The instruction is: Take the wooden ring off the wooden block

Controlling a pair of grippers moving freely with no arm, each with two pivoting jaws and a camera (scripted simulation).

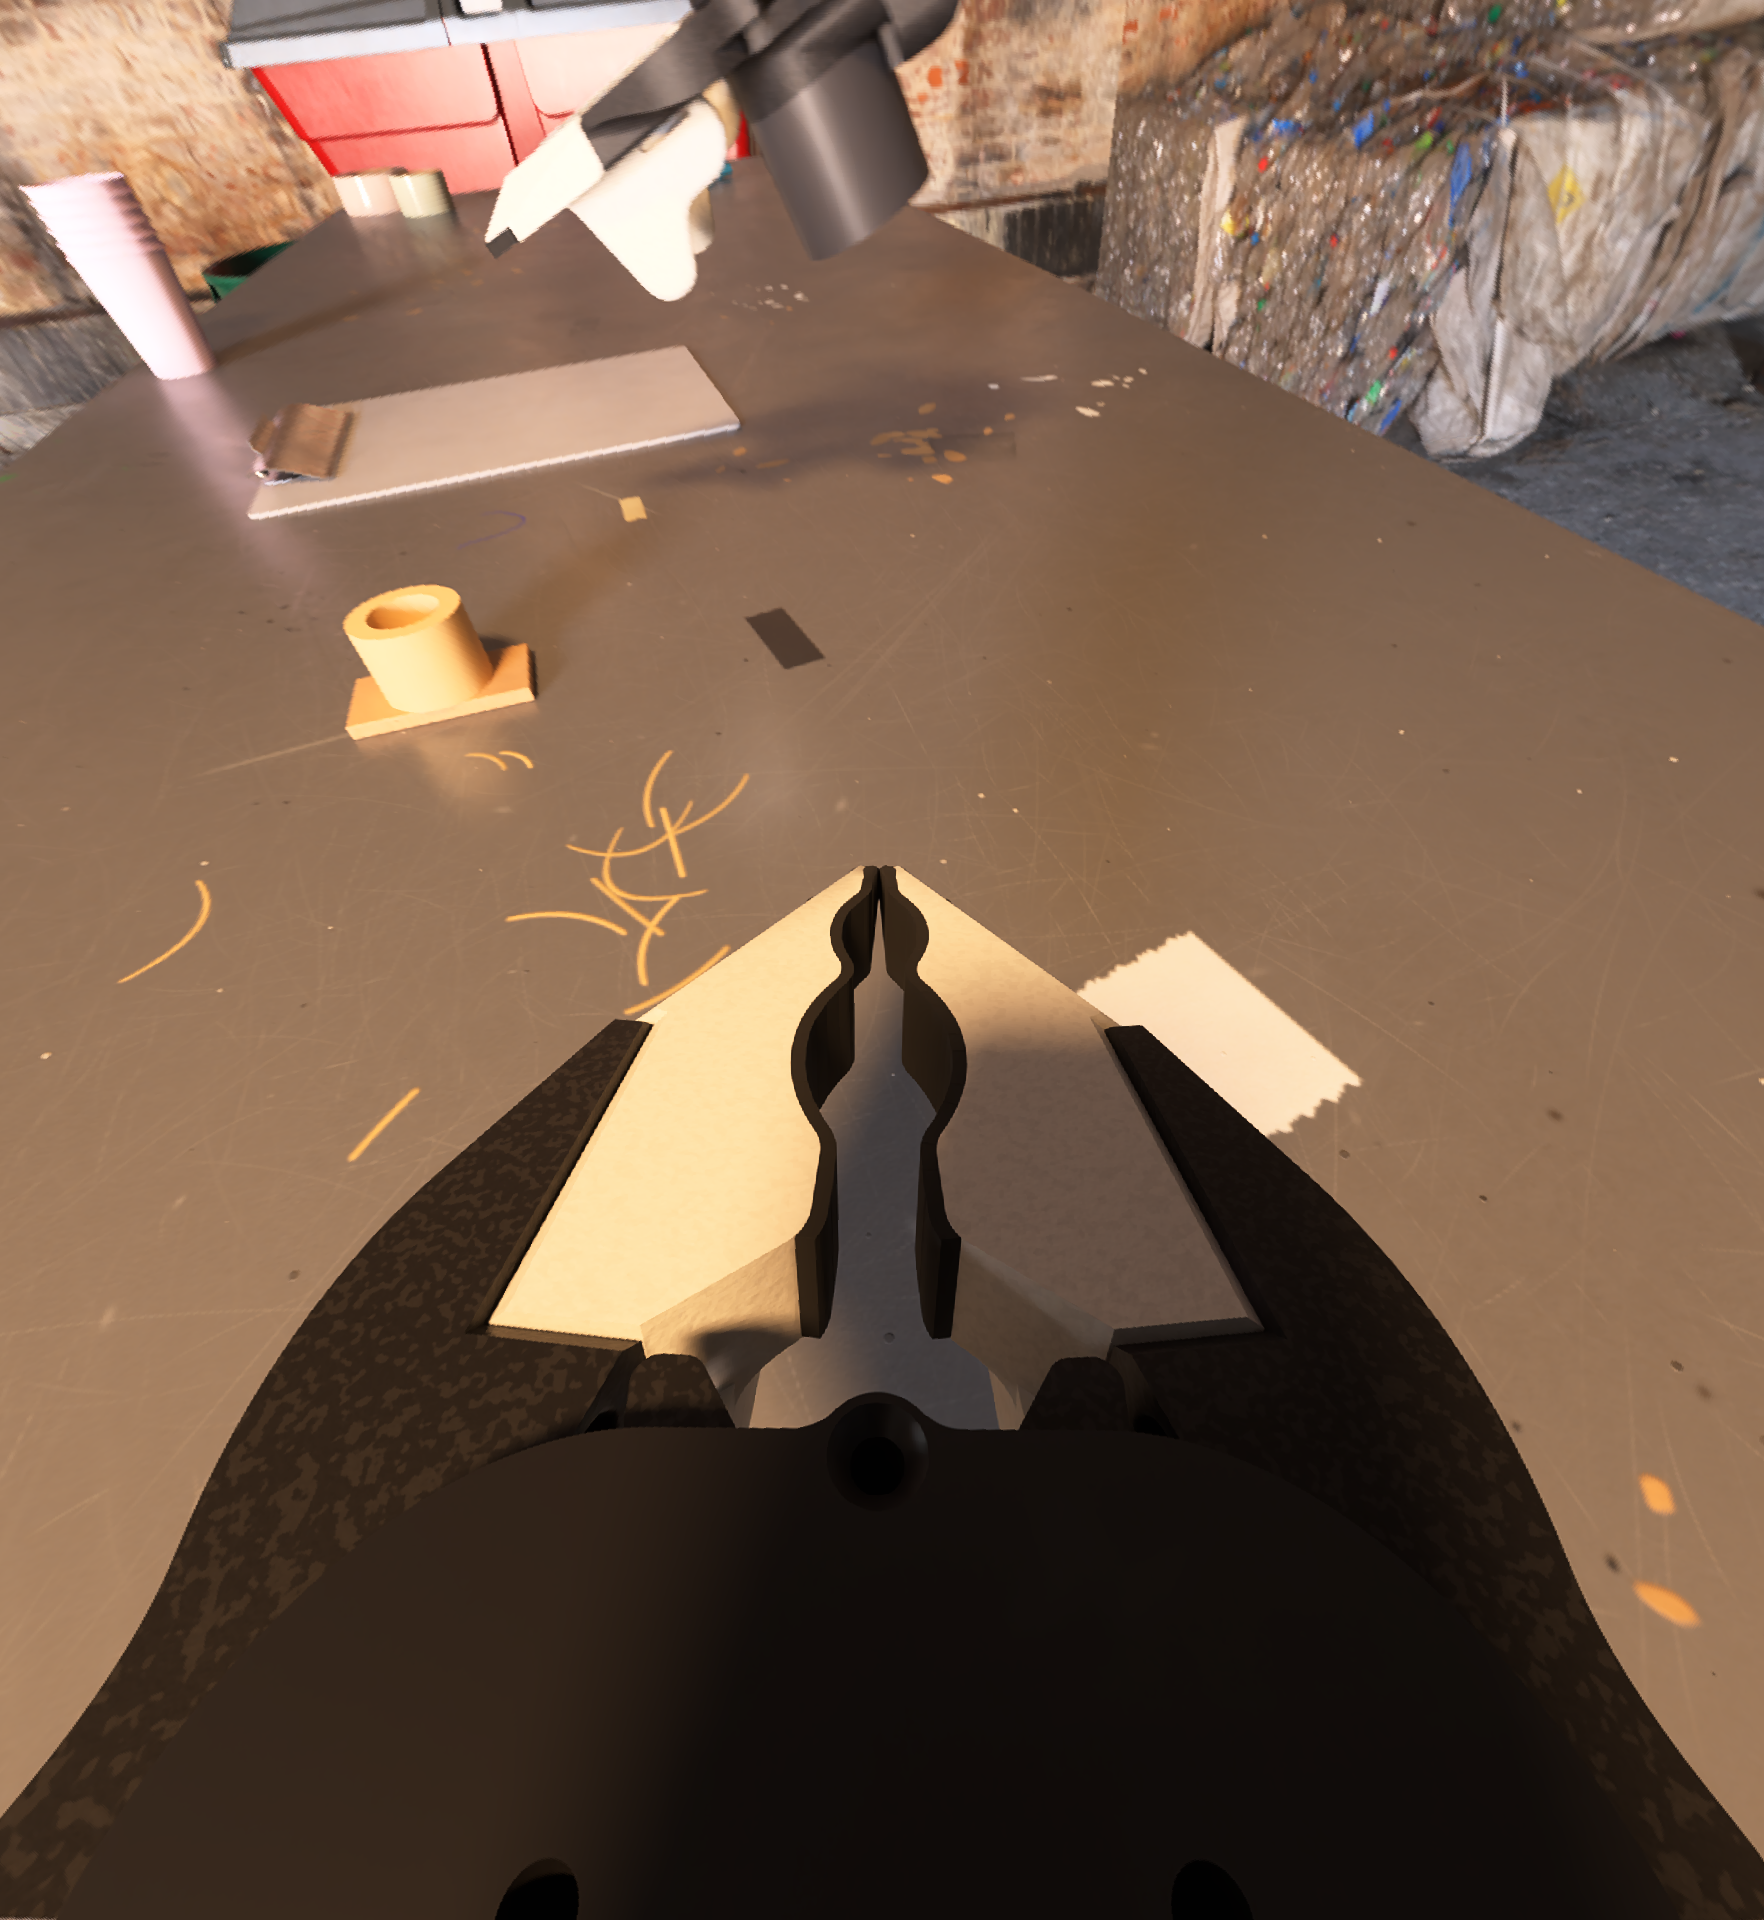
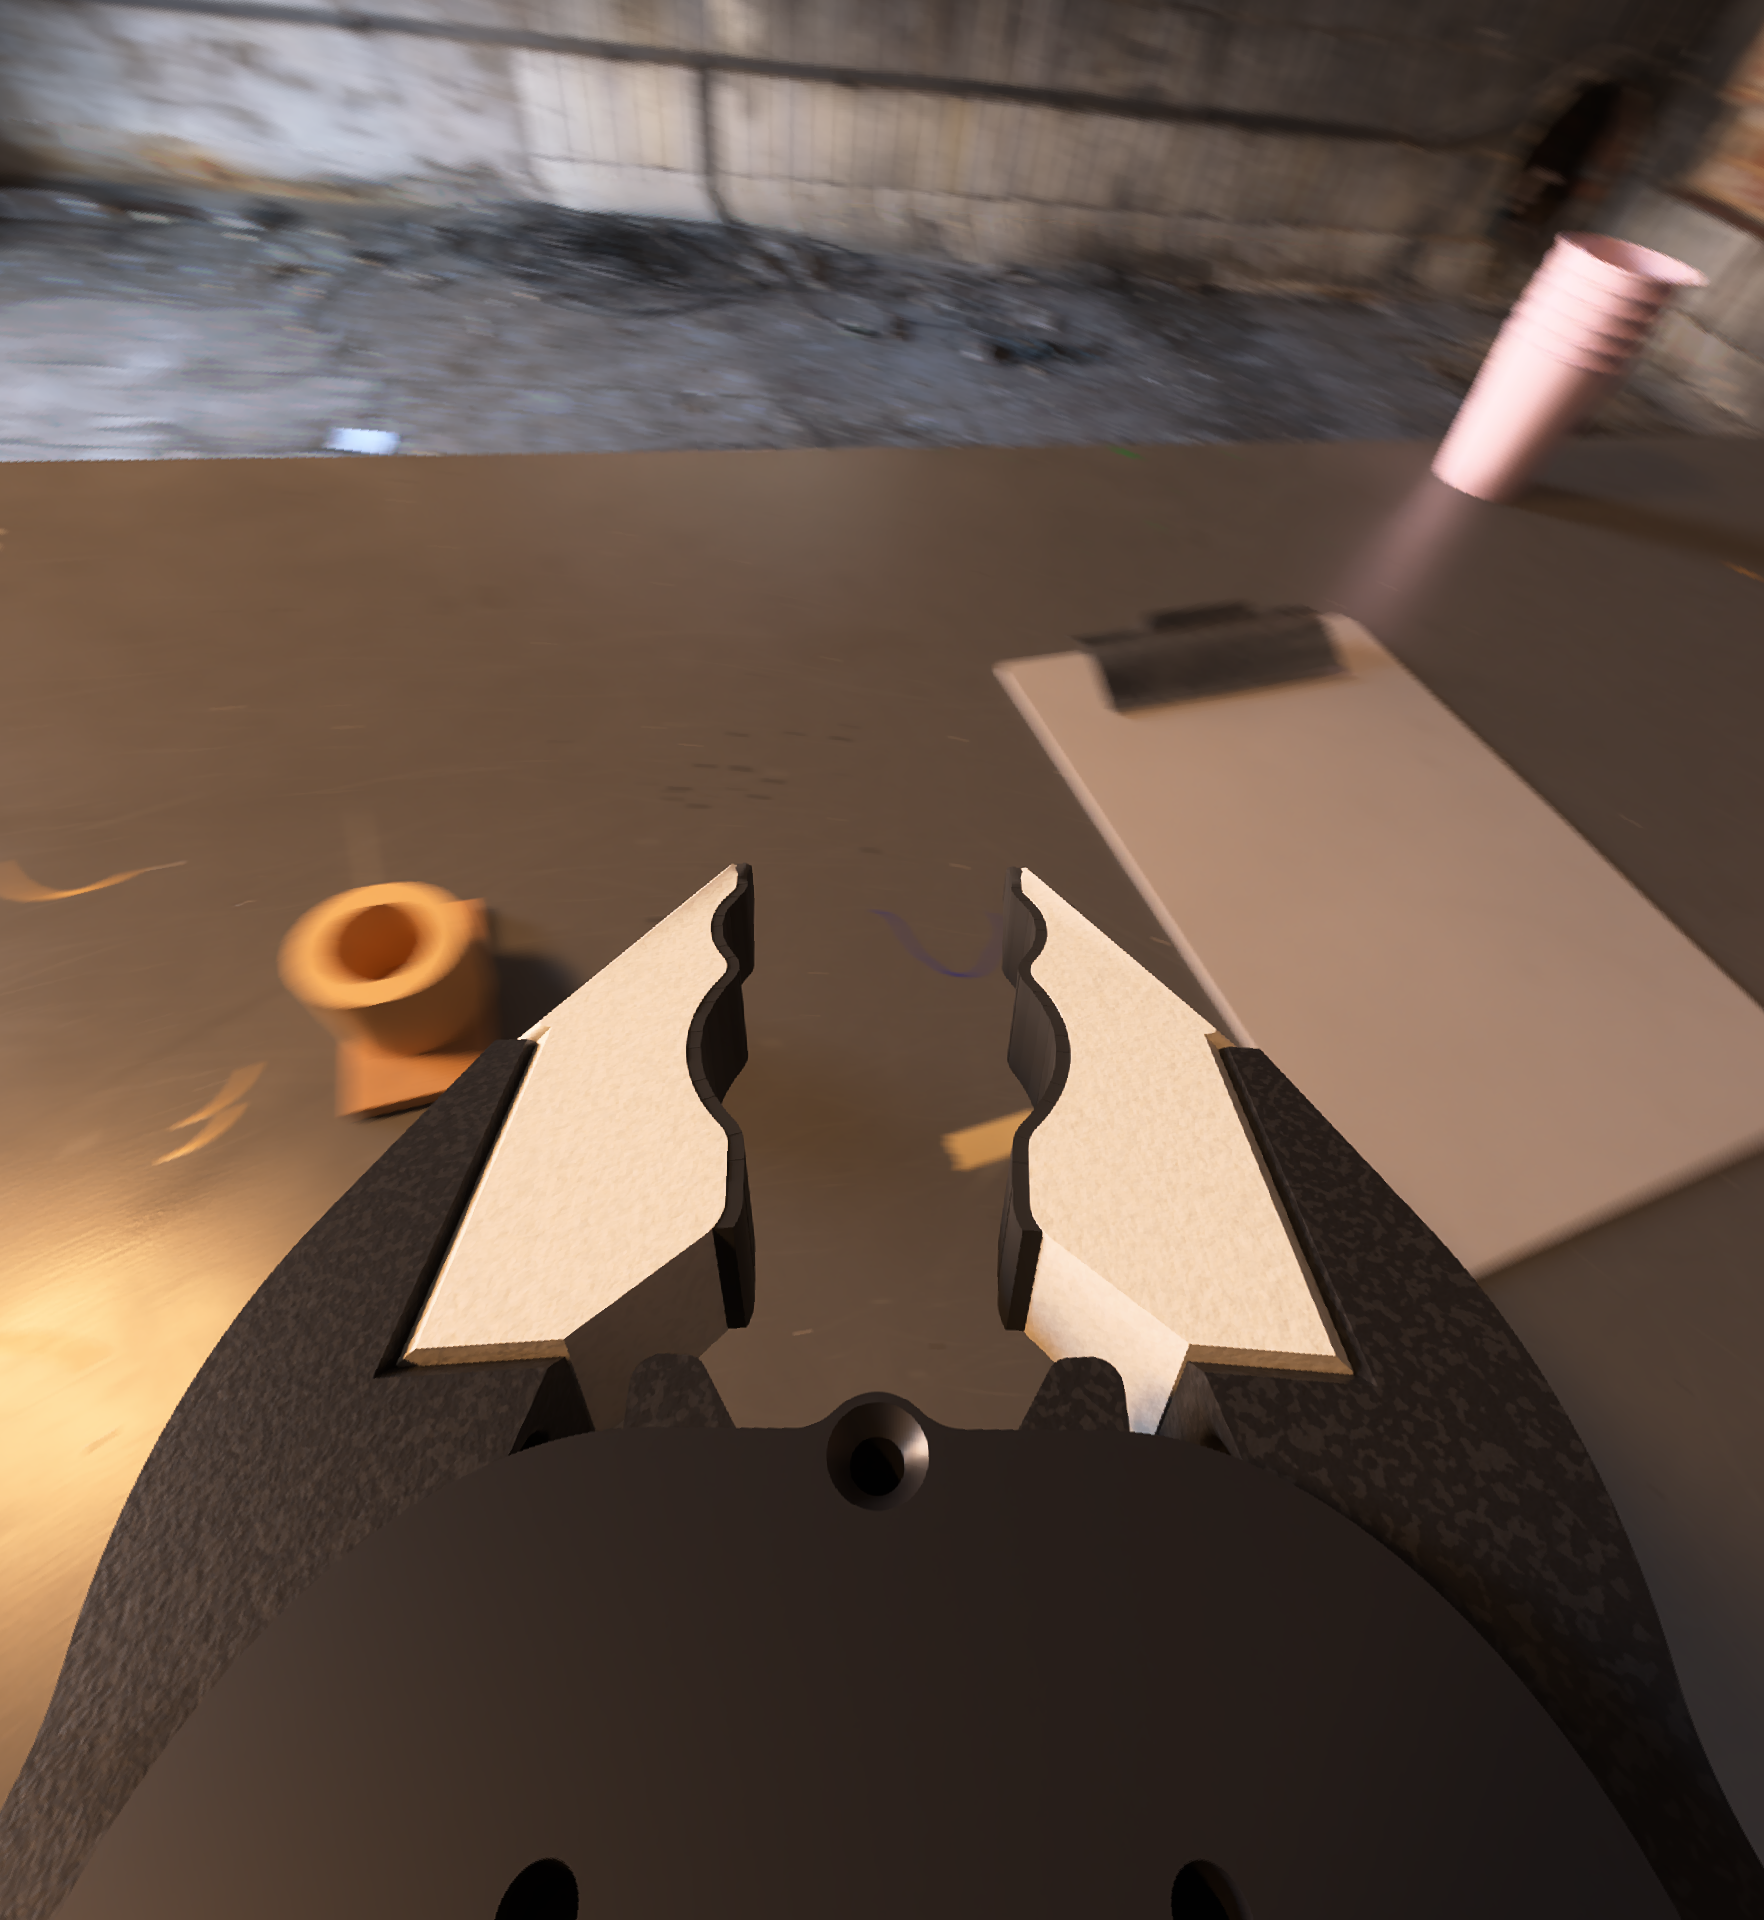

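Observation:
A thick light-wood ring [image 1: 410,646] stands upright on a flat square wooden block [image 1: 499,694] on the brown table, ahead and to the left of my left gripper [image 1: 878,878], which is shut and empty, low over the table. The ring [image 2: 379,961] and block [image 2: 390,1081] also show in the right wrist view, left of my right gripper [image 2: 878,883], which is open and empty above the table. The right gripper also shows in the left wrist view [image 1: 597,244], hanging in the air beyond the ring.
A clipboard [image 1: 504,426] lies beyond the ring; it shows in the right wrist view [image 2: 1377,914] to the right of the right gripper. A stack of pink cups [image 1: 130,275] stands at the far left. Tape rolls [image 1: 390,192] and a red cabinet [image 1: 421,114] lie farther back. The table edge [image 1: 1480,468] runs along the right.

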